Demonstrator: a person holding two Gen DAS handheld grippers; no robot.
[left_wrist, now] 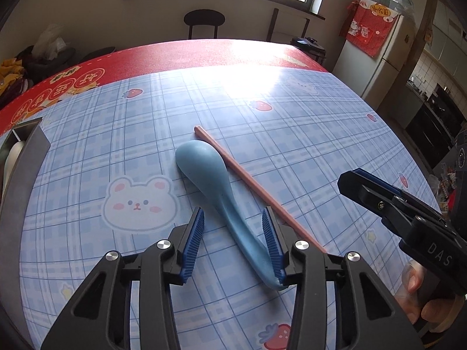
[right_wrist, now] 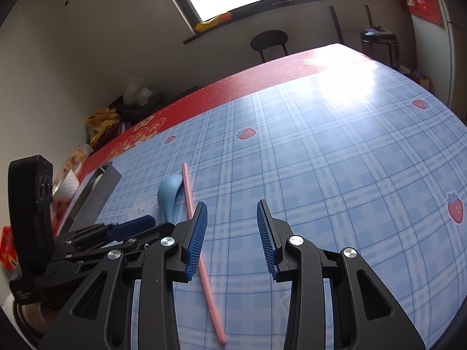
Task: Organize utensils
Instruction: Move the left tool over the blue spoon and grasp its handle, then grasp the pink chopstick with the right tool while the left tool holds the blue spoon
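A light blue spoon [left_wrist: 210, 180] lies face down on the blue checked tablecloth, bowl away from me, handle toward me. A single pink chopstick [left_wrist: 256, 186] lies beside it on its right. My left gripper [left_wrist: 233, 218] is open, low over the table, its jaws either side of the spoon's handle; the right pad touches the handle's end. My right gripper [right_wrist: 232, 215] is open and empty above the cloth; the chopstick [right_wrist: 201, 250] passes under its left finger and the spoon [right_wrist: 167, 195] lies to its left. The right gripper also shows in the left wrist view [left_wrist: 367, 186].
A grey metal tray [left_wrist: 26, 157] stands at the table's left edge with something white in it; it also shows in the right wrist view [right_wrist: 96, 195], next to a white bowl [right_wrist: 67, 188]. A red cloth [left_wrist: 175, 55] covers the far part of the table. A black chair [left_wrist: 204, 22] stands beyond.
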